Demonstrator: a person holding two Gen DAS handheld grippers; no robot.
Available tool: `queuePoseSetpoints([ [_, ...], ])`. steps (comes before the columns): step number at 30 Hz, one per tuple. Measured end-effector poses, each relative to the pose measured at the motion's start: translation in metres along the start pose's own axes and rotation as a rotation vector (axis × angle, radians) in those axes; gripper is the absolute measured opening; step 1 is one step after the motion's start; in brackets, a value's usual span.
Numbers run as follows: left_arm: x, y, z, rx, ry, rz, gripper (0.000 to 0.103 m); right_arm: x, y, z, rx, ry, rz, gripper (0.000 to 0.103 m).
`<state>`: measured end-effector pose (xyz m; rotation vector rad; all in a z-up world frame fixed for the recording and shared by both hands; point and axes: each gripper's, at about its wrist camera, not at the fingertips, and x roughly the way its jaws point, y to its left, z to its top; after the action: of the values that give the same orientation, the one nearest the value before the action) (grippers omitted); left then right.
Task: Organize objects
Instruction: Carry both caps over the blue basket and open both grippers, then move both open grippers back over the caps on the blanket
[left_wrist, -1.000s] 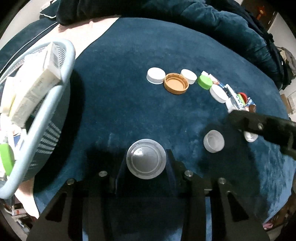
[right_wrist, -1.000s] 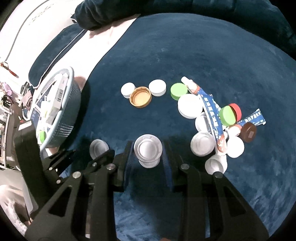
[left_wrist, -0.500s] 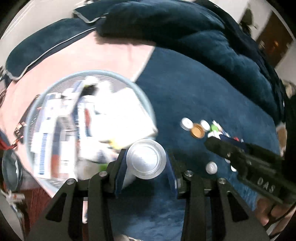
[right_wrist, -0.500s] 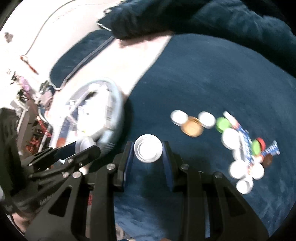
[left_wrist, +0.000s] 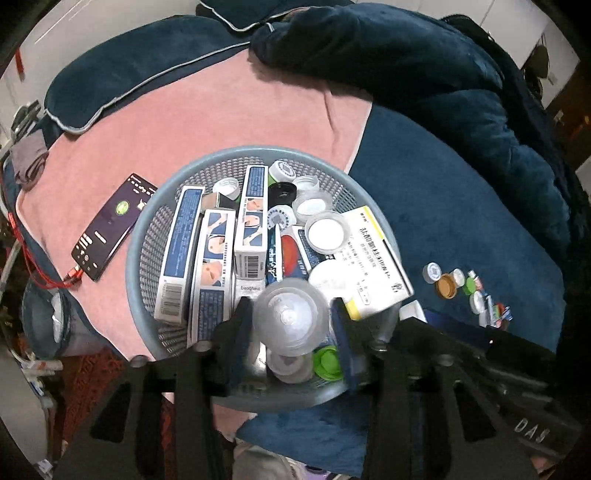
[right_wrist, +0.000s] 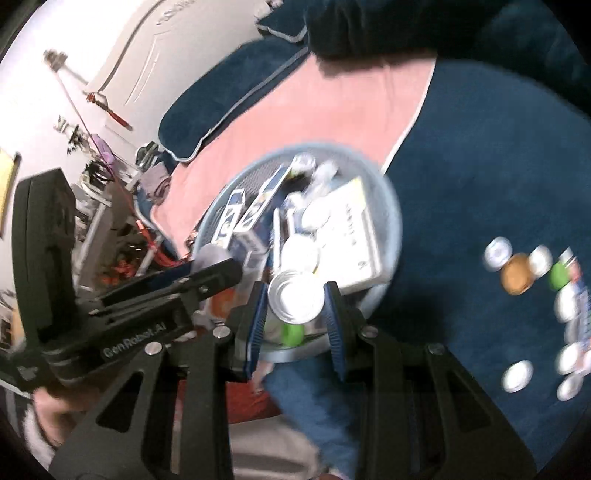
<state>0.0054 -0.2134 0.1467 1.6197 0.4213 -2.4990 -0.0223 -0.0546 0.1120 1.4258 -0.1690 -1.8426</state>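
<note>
Left gripper (left_wrist: 291, 325) over the near side of the blue basket (left_wrist: 147, 221), jaws opening; a clear lid (left_wrist: 291, 317) sits between the fingers with a gap on each side, no pad contact visible. Right gripper (right_wrist: 295, 295) narrow, clamped on a white cap (right_wrist: 295, 295) above the basket's near rim. Basket already packed with boxes (left_wrist: 218, 258) and caps. More loose caps (left_wrist: 447, 284) lie well apart on the dark blue blanket (left_wrist: 461, 206). Phone (left_wrist: 110, 229) on the pink sheet (left_wrist: 221, 110) beside the basket.

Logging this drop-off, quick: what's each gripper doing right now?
Left gripper: jaws opening, translucent cap between them over the basket, pads apparently off it.
Right gripper: shut on a white cap.
</note>
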Motion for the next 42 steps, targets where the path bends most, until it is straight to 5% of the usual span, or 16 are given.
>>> queuePoseSetpoints([
  [3, -0.001, 0.003, -0.003, 0.014, -0.018, 0.073, 0.083, 0.004, -0.010, 0.002, 0.082, 0.005, 0.040, 0.038],
  [7, -0.001, 0.007, -0.004, 0.009, -0.026, 0.111, 0.094, -0.005, -0.014, 0.001, 0.059, -0.030, -0.024, 0.082],
  [9, -0.001, 0.008, -0.004, 0.013, -0.034, 0.130, 0.096, -0.009, -0.017, -0.001, 0.059, -0.039, -0.037, 0.092],
  [22, -0.002, 0.002, -0.004, 0.048, -0.042, 0.156, 0.101, -0.013, -0.023, -0.003, 0.047, -0.049, -0.123, 0.103],
  [42, 0.005, -0.028, -0.009, 0.112, -0.019, 0.170, 0.102, -0.028, -0.044, -0.012, 0.049, -0.052, -0.183, 0.103],
])
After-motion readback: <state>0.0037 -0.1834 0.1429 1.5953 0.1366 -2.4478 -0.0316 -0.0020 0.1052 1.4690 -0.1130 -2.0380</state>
